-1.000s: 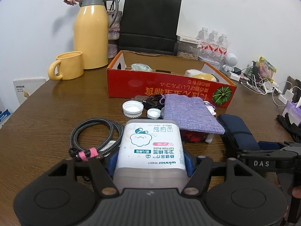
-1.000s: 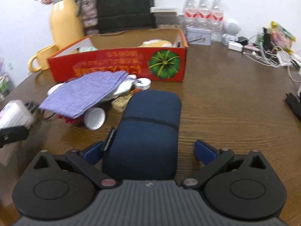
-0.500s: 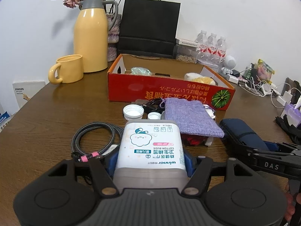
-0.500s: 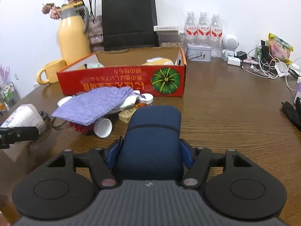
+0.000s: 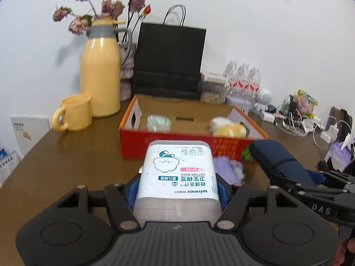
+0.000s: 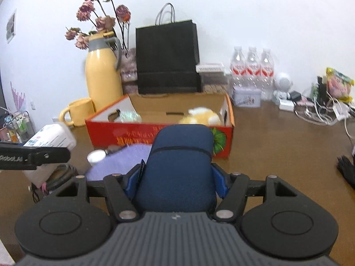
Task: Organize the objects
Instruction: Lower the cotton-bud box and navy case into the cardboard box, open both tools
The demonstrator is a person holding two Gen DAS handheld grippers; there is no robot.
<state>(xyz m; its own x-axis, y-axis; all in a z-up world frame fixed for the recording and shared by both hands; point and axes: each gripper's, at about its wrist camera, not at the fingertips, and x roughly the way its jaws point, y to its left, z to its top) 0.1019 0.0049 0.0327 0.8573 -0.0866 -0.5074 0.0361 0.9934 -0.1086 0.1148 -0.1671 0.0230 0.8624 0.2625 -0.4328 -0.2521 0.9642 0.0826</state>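
Two grippers are each clamped on something, both raised above the table [image 5: 66, 161]. Seen from the left wrist, the left gripper [image 5: 177, 186] has its blue pads [image 5: 131, 190] pressed against the sides of a cotton-bud box [image 5: 178, 173], jaws about half spread; the box fills the 6 o'clock centre of the view, its label upside down. At 3 o'clock in that view the right gripper [image 5: 310, 179] reaches in from the edge with a navy case [image 5: 277, 164] between its fingers.

From the right wrist, the right gripper [image 6: 176, 181] grips the navy case [image 6: 179, 168] at both sides, jaws roughly half spread; they closed onto the case within the last second and are steady now. The left gripper shows at 9 o'clock as a black finger [image 6: 33, 157] with the cotton-bud box [image 6: 51, 141] beside it.

At 12 o'clock beyond both held things sits the red carton [image 6: 155, 133], open at the top, holding a clear green packet [image 6: 131, 116] toward its 9 o'clock end and a yellow plush toy [image 6: 204, 114] toward 3 o'clock. A purple pouch [image 6: 119, 161] lies on the table just in front of the carton, with a white cap [image 6: 96, 156] at its 10 o'clock and a coiled cable [image 6: 60, 177] at 8 o'clock. Behind the carton stand a yellow flask [image 6: 103, 75], a yellow mug [image 6: 77, 110], a black bag [image 6: 167, 59] and three bottles [image 6: 251, 66].
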